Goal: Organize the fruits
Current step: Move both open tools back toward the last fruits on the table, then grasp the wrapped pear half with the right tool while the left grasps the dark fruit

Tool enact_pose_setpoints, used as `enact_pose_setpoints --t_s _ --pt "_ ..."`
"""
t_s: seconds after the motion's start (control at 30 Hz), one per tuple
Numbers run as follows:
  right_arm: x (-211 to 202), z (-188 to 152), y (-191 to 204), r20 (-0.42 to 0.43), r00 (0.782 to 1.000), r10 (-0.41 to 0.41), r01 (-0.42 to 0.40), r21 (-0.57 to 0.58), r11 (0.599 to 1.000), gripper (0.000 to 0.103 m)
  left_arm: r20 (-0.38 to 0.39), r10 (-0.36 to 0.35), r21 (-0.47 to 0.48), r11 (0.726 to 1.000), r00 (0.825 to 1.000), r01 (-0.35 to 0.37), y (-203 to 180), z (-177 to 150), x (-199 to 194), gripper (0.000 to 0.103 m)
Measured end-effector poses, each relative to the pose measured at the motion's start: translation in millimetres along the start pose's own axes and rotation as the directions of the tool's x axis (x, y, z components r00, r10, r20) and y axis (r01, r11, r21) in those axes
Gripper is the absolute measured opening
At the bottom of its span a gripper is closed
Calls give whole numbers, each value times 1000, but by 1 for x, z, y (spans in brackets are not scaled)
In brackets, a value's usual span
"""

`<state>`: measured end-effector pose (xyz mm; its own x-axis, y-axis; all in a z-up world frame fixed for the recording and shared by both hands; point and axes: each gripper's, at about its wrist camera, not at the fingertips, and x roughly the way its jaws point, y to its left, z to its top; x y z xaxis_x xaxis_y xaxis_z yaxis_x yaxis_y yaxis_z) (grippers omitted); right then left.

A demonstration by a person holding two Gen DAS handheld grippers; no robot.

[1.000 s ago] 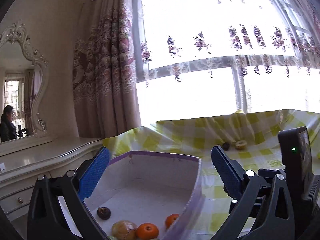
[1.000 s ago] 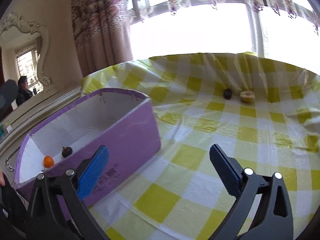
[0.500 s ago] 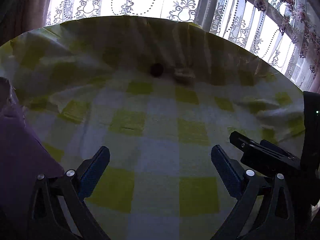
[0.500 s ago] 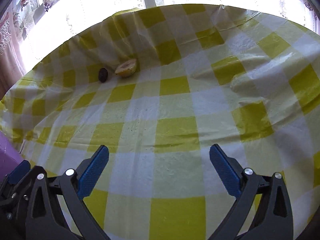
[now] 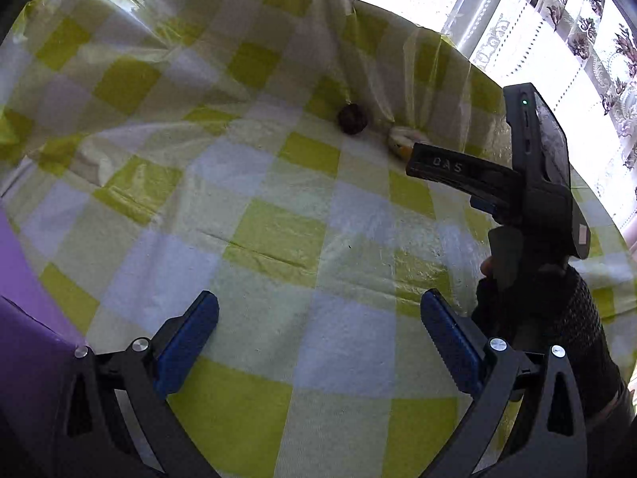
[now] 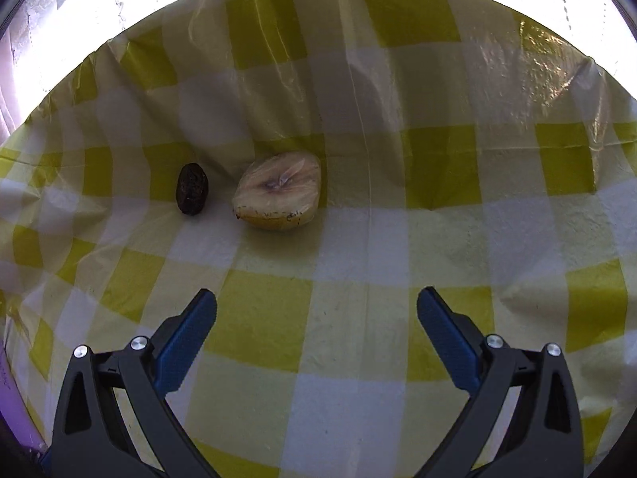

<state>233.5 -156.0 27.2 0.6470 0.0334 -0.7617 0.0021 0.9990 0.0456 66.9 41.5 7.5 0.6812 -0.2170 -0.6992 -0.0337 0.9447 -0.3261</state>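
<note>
A small dark wrinkled fruit point(image 6: 192, 194) and a pale yellow cut fruit half point(image 6: 278, 191) lie side by side on the yellow-checked cloth point(image 6: 358, 239), ahead of my open, empty right gripper point(image 6: 317, 314). In the left wrist view the dark fruit point(image 5: 352, 118) shows at the far side, and the cut fruit point(image 5: 400, 139) is partly hidden behind the right gripper's finger point(image 5: 458, 167). My left gripper point(image 5: 318, 314) is open and empty above the cloth, well short of both fruits. The purple box point(image 5: 24, 318) edge is at the left.
The cloth point(image 5: 278, 219) rises in folds against the window at the back. A gloved hand point(image 5: 557, 318) holds the right gripper at the right of the left wrist view. A sliver of the purple box point(image 6: 12, 410) shows at the bottom left.
Both grippers have swung away from the purple box toward the two fruits on the cloth. The right gripper has moved closer to them. Both stay open.
</note>
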Motion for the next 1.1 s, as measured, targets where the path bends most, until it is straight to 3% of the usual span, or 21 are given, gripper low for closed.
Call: enact_pose_setpoints --t_s 0.23,0.37,0.4,0.43,0.67,0.77,0.9,1.0,1.1 --pt "45 44 25 -41 999 -17 15 -41 999 98 8 2 -9 1000 1000 -2 1 0 1 98" --pt "54 53 33 -58 998 -39 36 -57 998 81 4 -2 7 1000 1000 2 -1 0 2 98" --pt "52 52 34 -46 999 -28 25 -55 998 64 0 -3 11 1000 1000 3 -2 0 2 98" --pt "48 49 33 -42 999 -18 16 -53 998 60 -2 -3 13 1000 1000 3 -2 0 3 98" --pt "-7 -7 -3 -35 997 64 -63 28 998 60 -19 8 34 999 1000 -7 -3 2 4 98" --pt "-39 -42 -25 -24 998 58 -56 66 996 60 -34 19 52 999 999 -17 -5 4 6 98" --pt "-75 -85 -63 25 996 81 -84 175 981 60 -56 91 68 994 994 -87 -14 8 13 98" --pt "-81 -102 -85 76 985 157 -173 283 943 60 -53 112 30 993 992 -110 -24 31 37 98" --pt "-80 -106 -99 84 975 204 -221 303 927 60 -55 124 37 992 991 -123 -39 71 78 98"
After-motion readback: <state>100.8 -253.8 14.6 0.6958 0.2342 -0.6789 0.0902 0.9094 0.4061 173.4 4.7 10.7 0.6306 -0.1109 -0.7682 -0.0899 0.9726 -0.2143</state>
